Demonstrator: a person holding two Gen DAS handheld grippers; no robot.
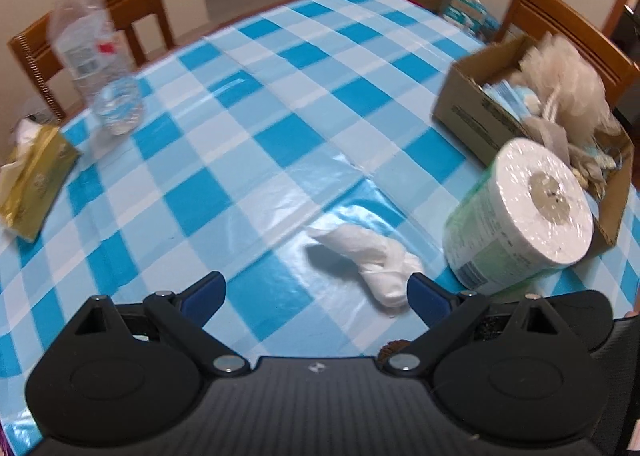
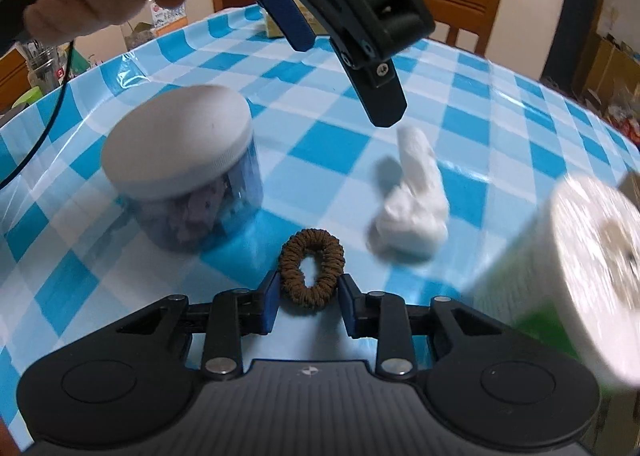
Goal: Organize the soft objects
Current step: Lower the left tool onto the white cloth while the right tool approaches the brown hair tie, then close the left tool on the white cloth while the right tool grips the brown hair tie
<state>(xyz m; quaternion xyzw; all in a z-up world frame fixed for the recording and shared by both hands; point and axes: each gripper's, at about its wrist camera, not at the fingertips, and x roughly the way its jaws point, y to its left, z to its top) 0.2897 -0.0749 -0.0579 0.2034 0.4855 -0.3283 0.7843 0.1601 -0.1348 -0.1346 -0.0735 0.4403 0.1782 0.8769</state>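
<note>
Blue-and-white checked tablecloth (image 1: 280, 104), wooden chairs at the far edge, a cardboard box (image 1: 472, 96) of soft things far right. The right gripper (image 2: 306, 290) has its blue pads pinched on a brown hair tie (image 2: 312, 268), the loop's long axis running away from the camera. The left gripper (image 1: 316, 290) hangs wide open and empty, tilted down over the cloth. Its target, I'd say: the twisted white cloth (image 1: 368, 260), lying just ahead and touching or nearly touching the inside of its right finger, long axis slanting far-left to near-right. A wrapped paper roll (image 1: 520, 216) sits to the right, against the box. The left is clearly nearer; it'll want shifting right to straddle that bundle.
</note>
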